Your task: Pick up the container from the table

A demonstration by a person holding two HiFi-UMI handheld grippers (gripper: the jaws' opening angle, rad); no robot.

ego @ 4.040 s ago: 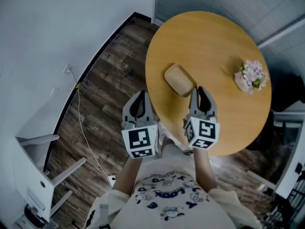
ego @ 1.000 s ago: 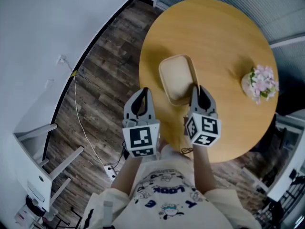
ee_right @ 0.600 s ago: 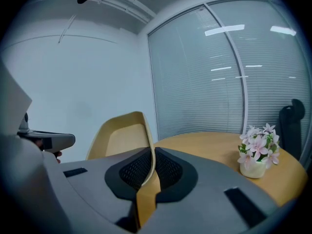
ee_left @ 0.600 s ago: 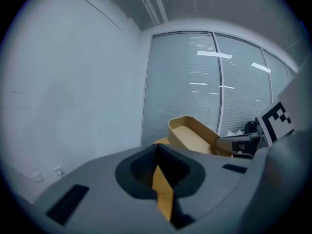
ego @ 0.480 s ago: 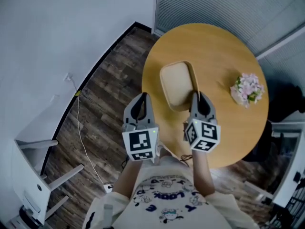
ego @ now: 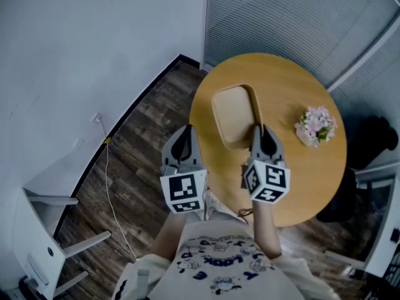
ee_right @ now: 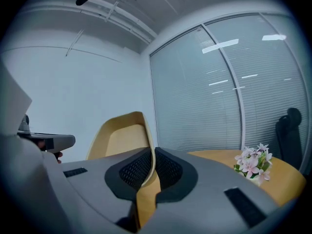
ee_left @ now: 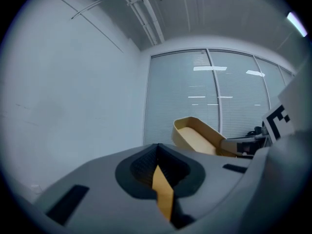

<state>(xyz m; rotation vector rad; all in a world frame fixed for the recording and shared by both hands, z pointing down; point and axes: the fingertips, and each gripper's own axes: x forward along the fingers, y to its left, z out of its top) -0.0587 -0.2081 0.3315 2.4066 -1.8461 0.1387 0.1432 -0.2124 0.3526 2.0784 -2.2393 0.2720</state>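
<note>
The container [ego: 234, 114] is a tan oblong tray with a raised rim, held tilted above the round wooden table [ego: 300, 167]. My right gripper [ego: 257, 131] is shut on the near part of its right rim; in the right gripper view the thin wall of the container [ee_right: 122, 135] runs between the pads. My left gripper [ego: 182, 141] hangs to the left of the table edge, over the floor, its jaws together with nothing in them. From the left gripper view the container [ee_left: 197, 135] shows to the right, apart from that gripper.
A small bunch of pink flowers [ego: 315, 125] stands on the table's right side. A cable [ego: 109, 167] trails over the dark wood floor by the white wall. White furniture [ego: 44, 230] is at lower left, a dark chair [ego: 375, 136] at far right.
Four seconds ago the container lay on the table. Since one second ago it has stayed in my right gripper while the table has drawn farther below; my left gripper keeps its place.
</note>
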